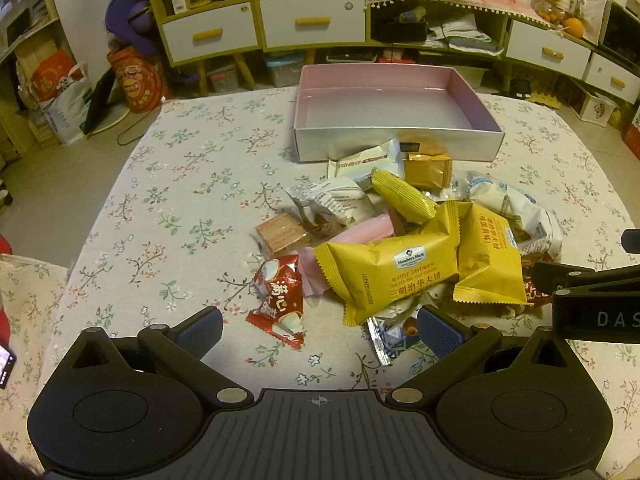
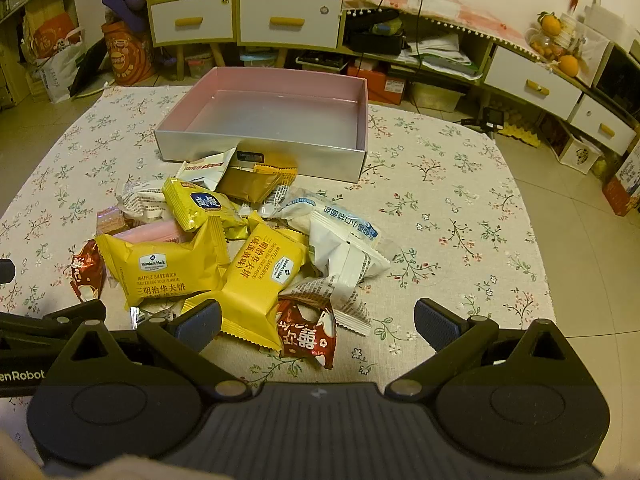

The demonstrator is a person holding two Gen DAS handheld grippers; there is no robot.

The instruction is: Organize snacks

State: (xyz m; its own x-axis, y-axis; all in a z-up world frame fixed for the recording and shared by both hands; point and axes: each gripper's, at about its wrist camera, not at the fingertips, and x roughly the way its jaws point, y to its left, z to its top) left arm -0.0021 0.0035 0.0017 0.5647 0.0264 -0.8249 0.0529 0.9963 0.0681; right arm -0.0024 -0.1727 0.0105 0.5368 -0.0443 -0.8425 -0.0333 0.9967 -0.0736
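Note:
A heap of wrapped snacks lies on the floral tablecloth in front of an empty pink-lined box. Two yellow waffle sandwich packs lie at the near side of the heap, with white packs and an orange pack behind. A red candy pack sits just ahead of my left gripper, which is open and holds nothing. Another red candy pack lies between the fingers of my right gripper, also open, hovering near the heap.
The floral tablecloth covers the table, bare to the left and to the right of the heap. Beyond the table stand shelves with white drawers and floor clutter. The right gripper's body shows at the left wrist view's right edge.

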